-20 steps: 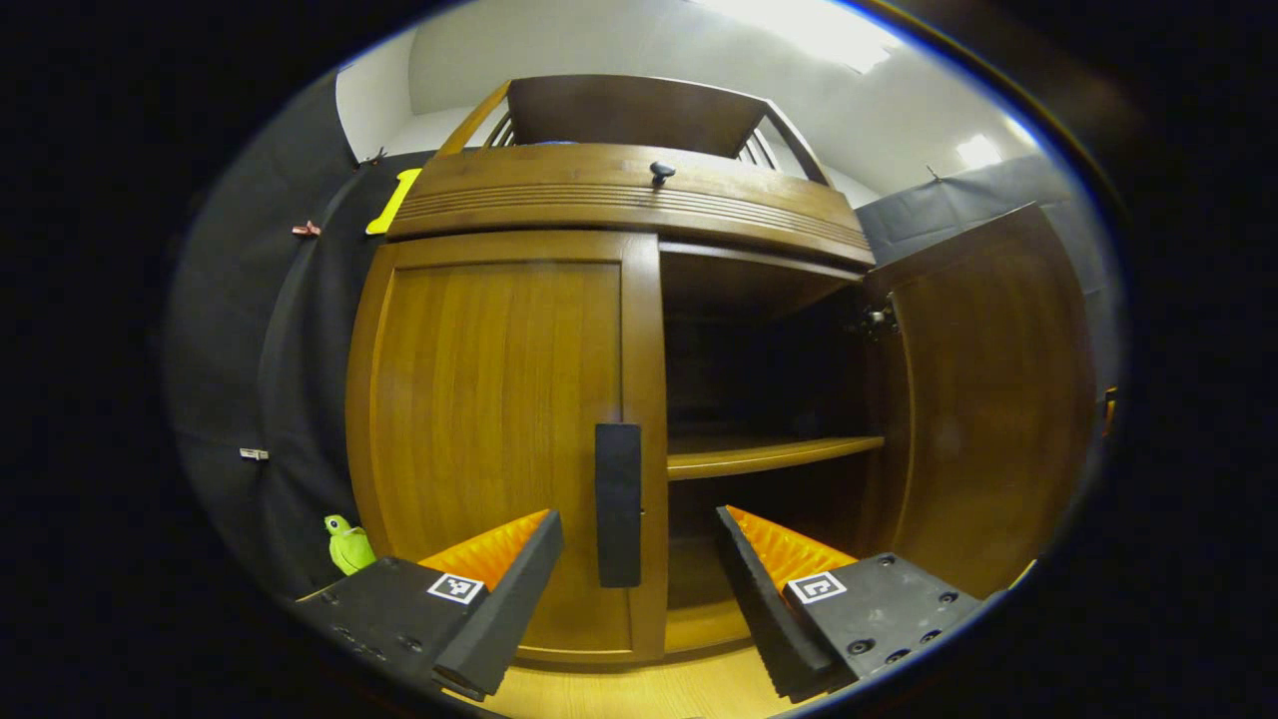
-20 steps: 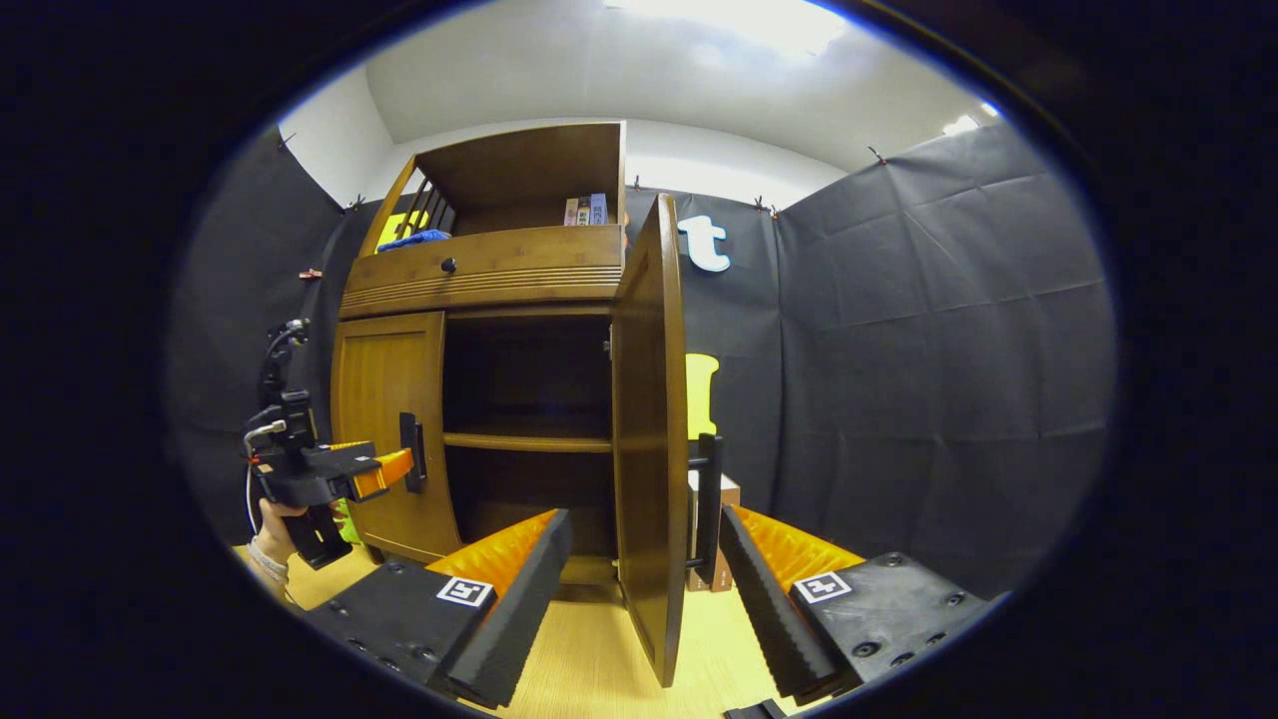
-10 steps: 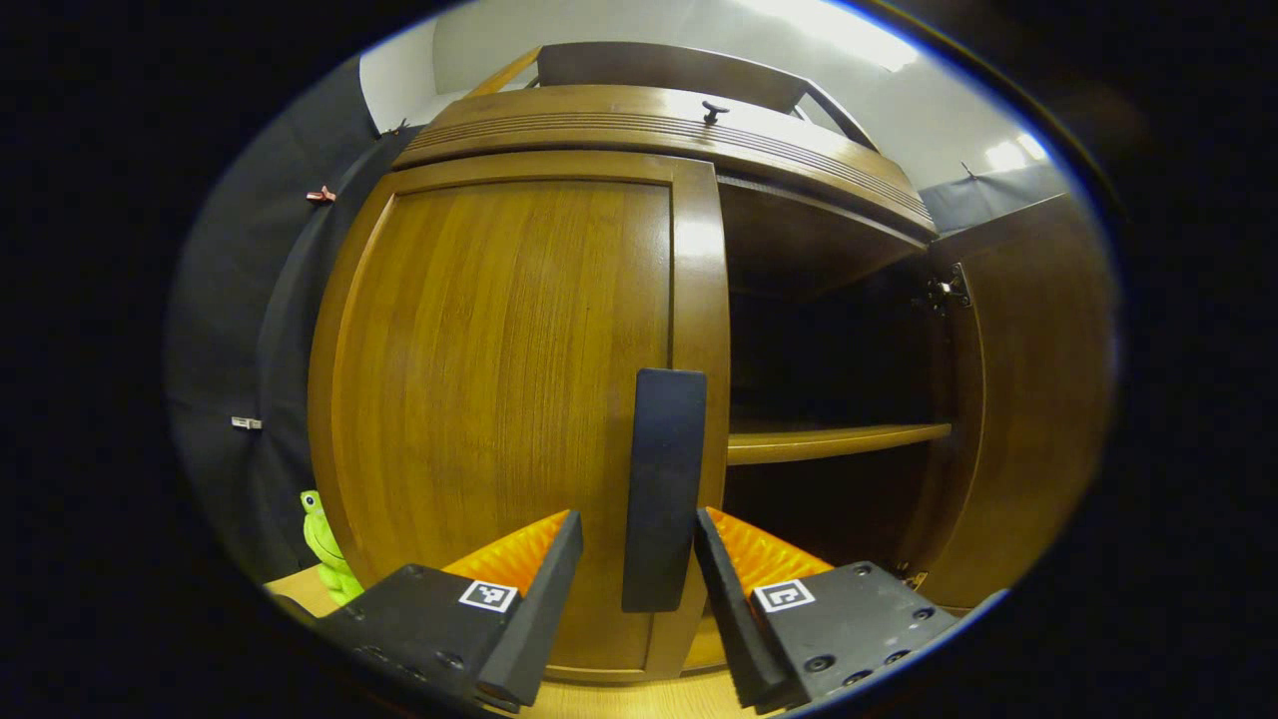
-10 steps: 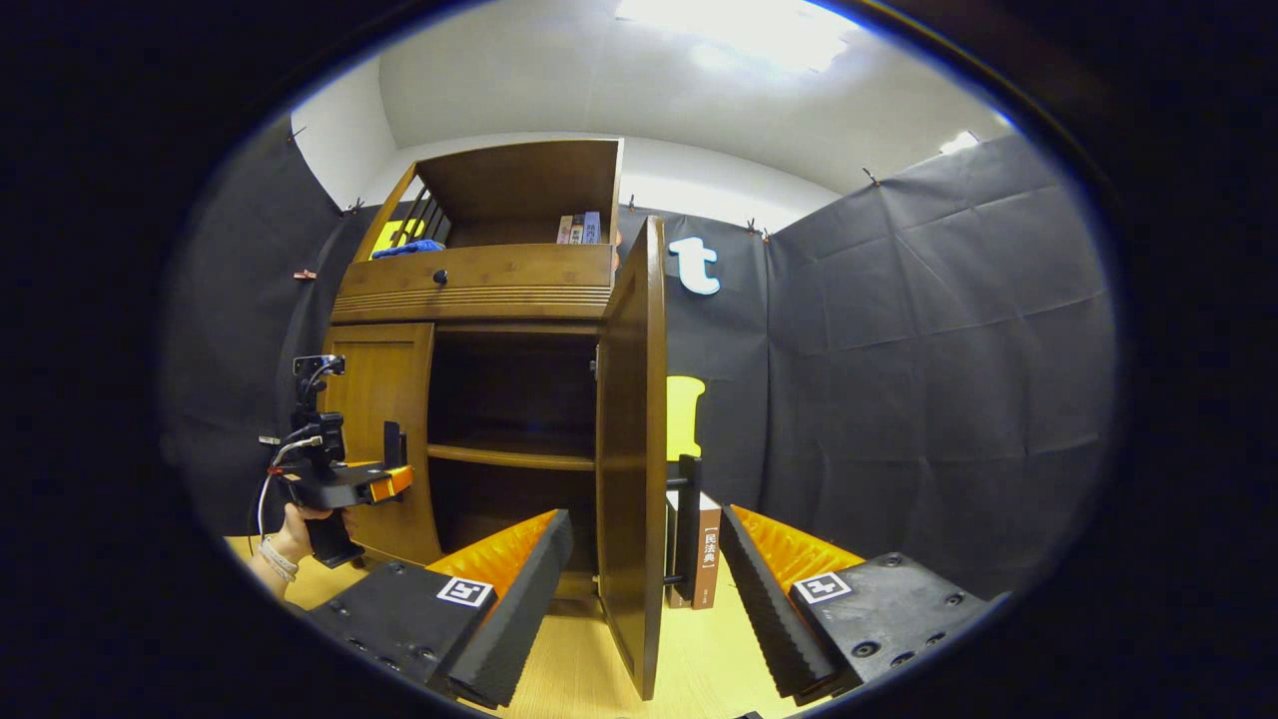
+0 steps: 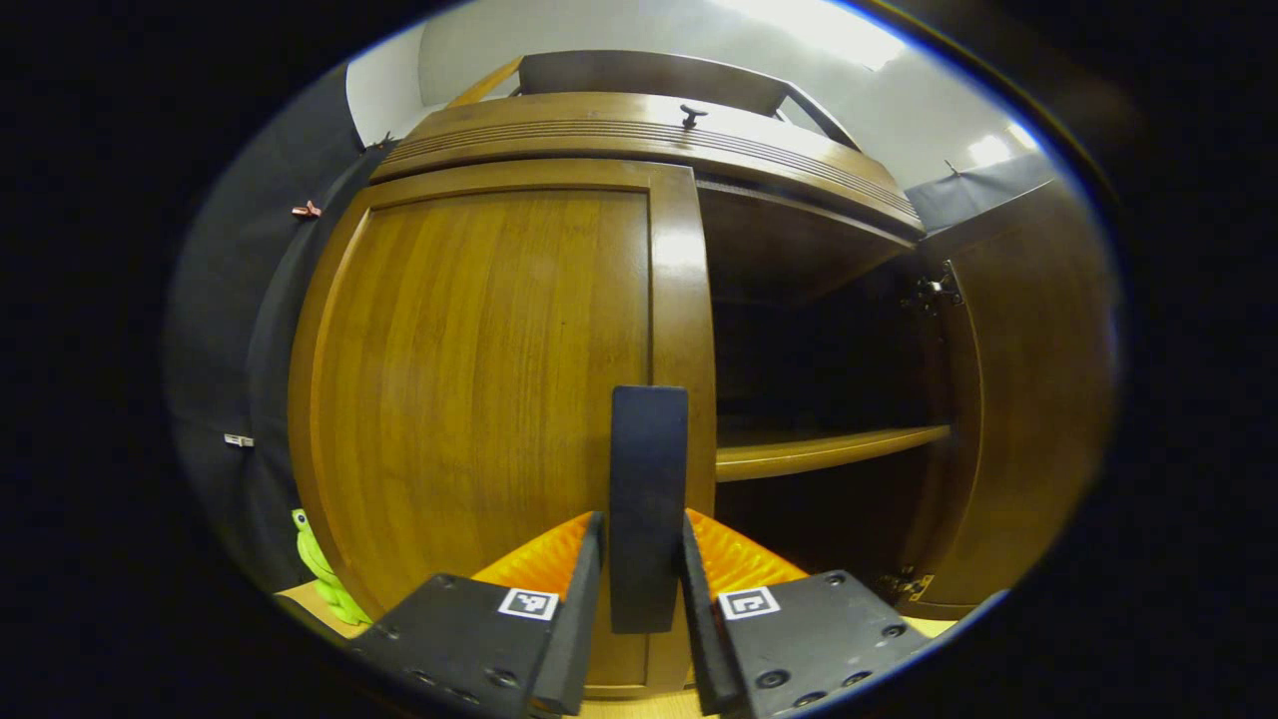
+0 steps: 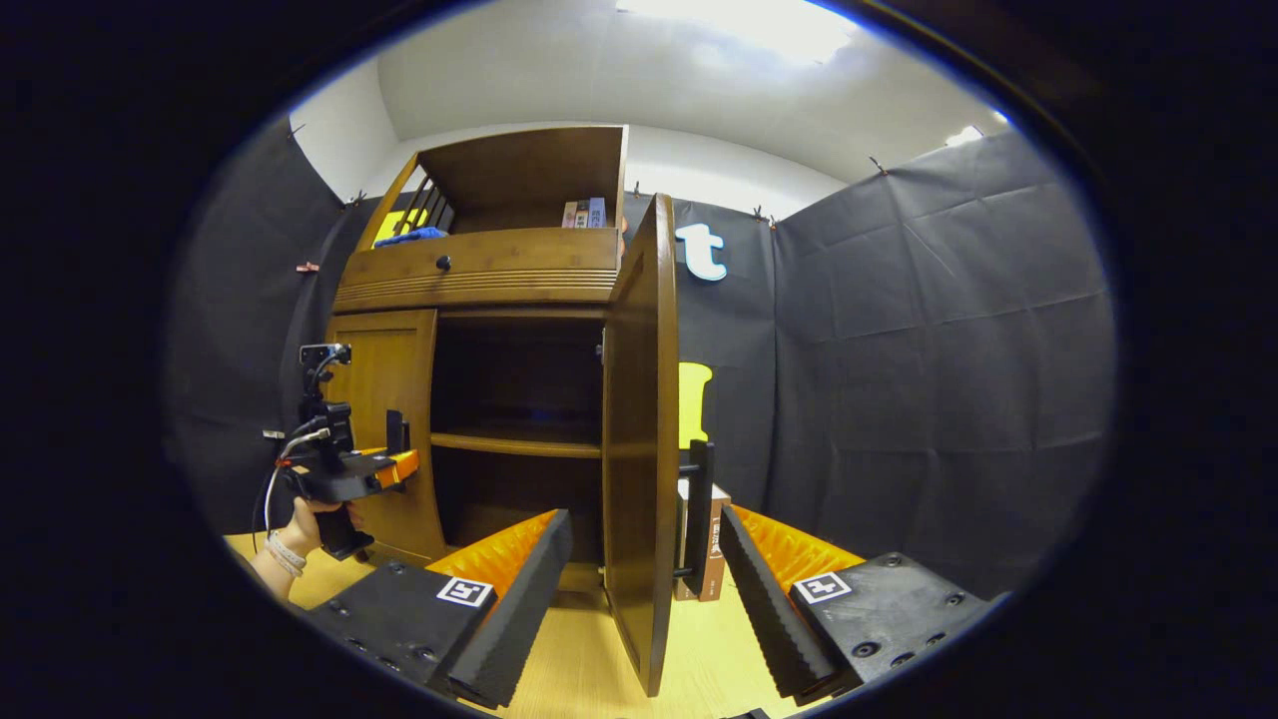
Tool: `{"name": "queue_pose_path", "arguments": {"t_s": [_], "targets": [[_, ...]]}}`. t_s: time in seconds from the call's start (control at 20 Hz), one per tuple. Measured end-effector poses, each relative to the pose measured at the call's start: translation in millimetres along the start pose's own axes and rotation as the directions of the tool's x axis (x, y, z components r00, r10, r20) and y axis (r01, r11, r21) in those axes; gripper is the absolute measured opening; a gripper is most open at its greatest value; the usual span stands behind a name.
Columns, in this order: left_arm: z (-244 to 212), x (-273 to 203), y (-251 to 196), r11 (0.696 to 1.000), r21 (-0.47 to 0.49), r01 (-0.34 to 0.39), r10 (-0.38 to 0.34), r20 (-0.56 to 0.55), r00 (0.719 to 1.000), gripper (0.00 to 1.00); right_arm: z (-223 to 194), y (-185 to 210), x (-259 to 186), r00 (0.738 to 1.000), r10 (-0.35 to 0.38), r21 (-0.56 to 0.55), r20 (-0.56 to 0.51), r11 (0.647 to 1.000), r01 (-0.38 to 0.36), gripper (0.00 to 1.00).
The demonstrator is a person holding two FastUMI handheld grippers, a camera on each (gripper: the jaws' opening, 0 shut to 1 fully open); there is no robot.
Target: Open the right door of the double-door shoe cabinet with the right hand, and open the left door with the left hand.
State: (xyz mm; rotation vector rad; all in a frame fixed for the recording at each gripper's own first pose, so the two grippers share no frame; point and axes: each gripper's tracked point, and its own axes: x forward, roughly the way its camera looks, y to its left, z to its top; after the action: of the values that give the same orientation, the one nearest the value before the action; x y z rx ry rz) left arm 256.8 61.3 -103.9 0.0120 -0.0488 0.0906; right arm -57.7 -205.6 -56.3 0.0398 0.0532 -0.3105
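The wooden shoe cabinet (image 6: 479,275) stands ahead. Its left door (image 5: 479,379) is closed flat. My left gripper (image 5: 642,521) has both fingers pressed on that door's black vertical handle (image 5: 649,469). In the right gripper view the left gripper (image 6: 397,465), held by a hand (image 6: 305,514), sits at the left door (image 6: 384,389). The right door (image 6: 639,449) is swung open and I see it edge-on; its black handle (image 6: 699,509) is on its far side. My right gripper (image 6: 644,519) is open, its fingers either side of the door's edge without touching.
Inside the cabinet is a bare shelf (image 6: 514,444). A green toy frog (image 5: 324,569) sits on the floor left of the cabinet. A book (image 6: 714,539) stands behind the open door. Books (image 6: 584,212) and a blue cloth (image 6: 409,238) lie on top. Light wood floor (image 6: 579,659) lies below.
My left gripper moved in on the left door's handle and closed its fingers on it. The right gripper stayed open beside the open right door, shifting only slightly.
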Motion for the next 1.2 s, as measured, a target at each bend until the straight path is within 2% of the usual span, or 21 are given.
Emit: {"name": "queue_pose_path", "arguments": {"t_s": [0.1,0.2,0.35,0.4,0.5,0.8,0.85,0.9,1.0,1.2], "targets": [[-2.3,-0.4,0.9,1.000,-0.002,0.006,-0.006,-0.014,1.000,0.36,-3.2,5.9,-1.6,1.000,0.015,0.006,-0.022,1.000,-0.015,0.93],[-2.5,-3.0,0.5,1.000,-0.018,0.024,-0.025,-0.027,0.999,0.34,-5.8,10.8,-4.2,0.999,0.029,0.013,-0.038,1.000,-0.028,0.93],[-1.5,-15.1,0.4,0.998,-0.015,0.067,-0.068,-0.033,0.997,0.34,-4.1,17.4,-6.4,0.998,0.037,0.011,-0.045,0.999,-0.037,0.93],[0.1,-21.2,-0.5,0.997,-0.019,0.073,-0.074,-0.033,0.997,0.36,-2.2,21.0,-7.8,0.998,0.041,0.013,-0.044,0.999,-0.041,0.89],[0.9,-33.6,0.6,0.997,-0.017,0.080,-0.080,-0.039,0.996,0.33,0.3,31.5,-13.9,0.997,0.063,0.021,-0.043,0.998,-0.063,0.92],[5.1,-77.2,5.9,0.993,-0.032,0.117,-0.119,-0.064,0.991,0.35,2.1,56.7,-17.4,0.992,0.125,-0.018,-0.032,0.992,-0.126,0.93],[6.5,-84.8,7.6,0.992,-0.031,0.122,-0.124,-0.071,0.990,0.35,1.3,62.8,-18.0,0.990,0.140,-0.026,-0.030,0.990,-0.141,0.95],[7.9,-92.1,9.8,0.992,-0.028,0.124,-0.126,-0.079,0.989,0.34,0.6,69.9,-15.8,0.987,0.157,-0.032,-0.030,0.987,-0.158,0.90],[9.1,-106.9,14.8,0.992,-0.022,0.125,-0.126,-0.086,0.988,0.35,-1.1,83.9,-15.4,0.980,0.196,-0.039,-0.030,0.980,-0.197,0.92],[12.4,-131.1,25.4,0.992,-0.028,0.126,-0.128,-0.091,0.988,0.34,-1.5,111.2,-14.3,0.965,0.261,-0.040,-0.022,0.964,-0.262,0.89]]}}
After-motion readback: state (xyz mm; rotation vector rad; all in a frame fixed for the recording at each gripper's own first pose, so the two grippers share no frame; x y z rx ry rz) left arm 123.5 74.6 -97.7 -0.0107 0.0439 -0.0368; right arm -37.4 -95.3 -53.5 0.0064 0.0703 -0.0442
